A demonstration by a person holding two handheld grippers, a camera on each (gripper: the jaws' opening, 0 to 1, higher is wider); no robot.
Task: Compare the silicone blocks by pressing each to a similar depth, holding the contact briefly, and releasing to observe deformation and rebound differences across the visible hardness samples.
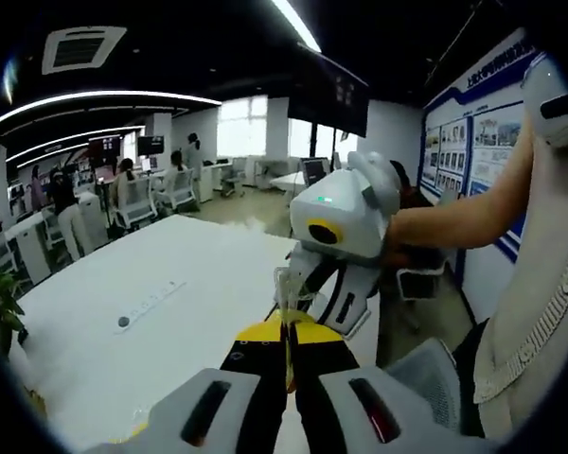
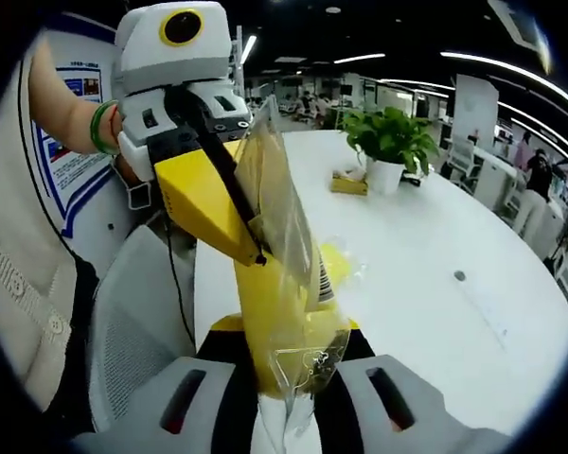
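A clear plastic bag (image 2: 282,203) with a barcode label and something yellow inside hangs between both grippers above the white table (image 2: 426,246). In the right gripper view, my right gripper (image 2: 286,352) is shut on the bag's lower end. My left gripper (image 2: 259,252) comes in from the upper left, its yellow jaws shut on the bag's side. In the left gripper view, my left gripper (image 1: 286,333) pinches the thin bag edge (image 1: 286,288). The white right gripper (image 1: 301,284) meets it from the right, jaws on the same bag. What the bag holds is not clear.
A white power strip (image 1: 151,305) lies on the table (image 1: 104,331). A potted plant (image 2: 390,137) and a small yellow box (image 2: 348,182) stand at its far end. A grey mesh chair (image 2: 133,331) sits beside the table edge. Several people sit at desks far behind.
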